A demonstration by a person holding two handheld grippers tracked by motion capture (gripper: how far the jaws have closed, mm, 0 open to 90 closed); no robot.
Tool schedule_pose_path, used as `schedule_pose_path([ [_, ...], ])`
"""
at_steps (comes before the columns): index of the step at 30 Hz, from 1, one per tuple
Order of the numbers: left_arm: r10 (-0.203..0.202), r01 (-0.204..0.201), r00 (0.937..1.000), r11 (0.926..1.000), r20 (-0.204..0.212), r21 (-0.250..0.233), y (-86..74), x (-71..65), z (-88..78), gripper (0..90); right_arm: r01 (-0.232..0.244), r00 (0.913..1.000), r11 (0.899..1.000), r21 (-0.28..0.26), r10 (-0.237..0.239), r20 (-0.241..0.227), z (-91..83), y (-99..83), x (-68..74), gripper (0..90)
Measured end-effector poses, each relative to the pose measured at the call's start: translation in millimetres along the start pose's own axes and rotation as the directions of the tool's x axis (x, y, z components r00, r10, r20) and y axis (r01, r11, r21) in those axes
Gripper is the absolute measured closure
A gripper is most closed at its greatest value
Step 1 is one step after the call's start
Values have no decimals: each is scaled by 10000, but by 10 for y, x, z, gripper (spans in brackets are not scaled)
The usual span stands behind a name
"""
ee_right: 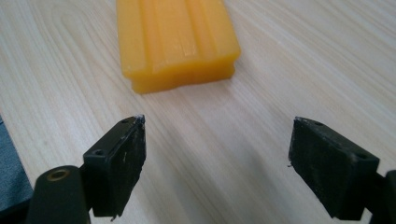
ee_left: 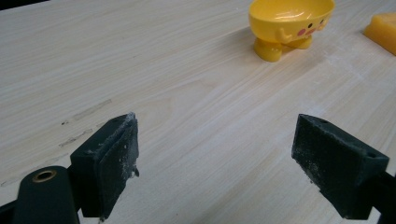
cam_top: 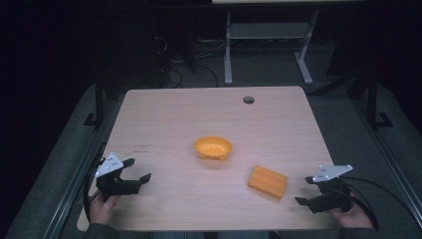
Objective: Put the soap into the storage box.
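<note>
A small yellow bowl with a painted face and stubby feet stands upright at the middle of the wooden table. An orange ridged block lies flat to its right, nearer the front. My left gripper rests at the front left, open, nothing between its jaws. In the left gripper view the bowl is far ahead at the upper right and a corner of the block shows at the edge. My right gripper is at the front right, open, just short of the block.
A round cable hole sits near the table's far edge. Behind the table a white desk frame stands on dark floor with loose cables. Bare tabletop lies between each gripper and the bowl.
</note>
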State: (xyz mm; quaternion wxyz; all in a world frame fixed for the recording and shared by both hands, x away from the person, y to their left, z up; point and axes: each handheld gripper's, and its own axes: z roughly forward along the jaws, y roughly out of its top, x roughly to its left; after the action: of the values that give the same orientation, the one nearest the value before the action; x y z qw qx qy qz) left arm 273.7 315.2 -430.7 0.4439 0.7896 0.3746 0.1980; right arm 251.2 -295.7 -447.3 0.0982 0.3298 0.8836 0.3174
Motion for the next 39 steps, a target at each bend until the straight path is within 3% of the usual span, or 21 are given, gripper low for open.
schedule_pose_path([
  [20,8,-8,10000,10000,22,-45,2,-1,-6,141,794,9965,9964,295,-786,-284,55,375,61,185],
  [39,-79,80,10000,9999,27,-150,4,4,-16,141,1696,9841,9836,619,-1657,-638,205,749,148,186],
])
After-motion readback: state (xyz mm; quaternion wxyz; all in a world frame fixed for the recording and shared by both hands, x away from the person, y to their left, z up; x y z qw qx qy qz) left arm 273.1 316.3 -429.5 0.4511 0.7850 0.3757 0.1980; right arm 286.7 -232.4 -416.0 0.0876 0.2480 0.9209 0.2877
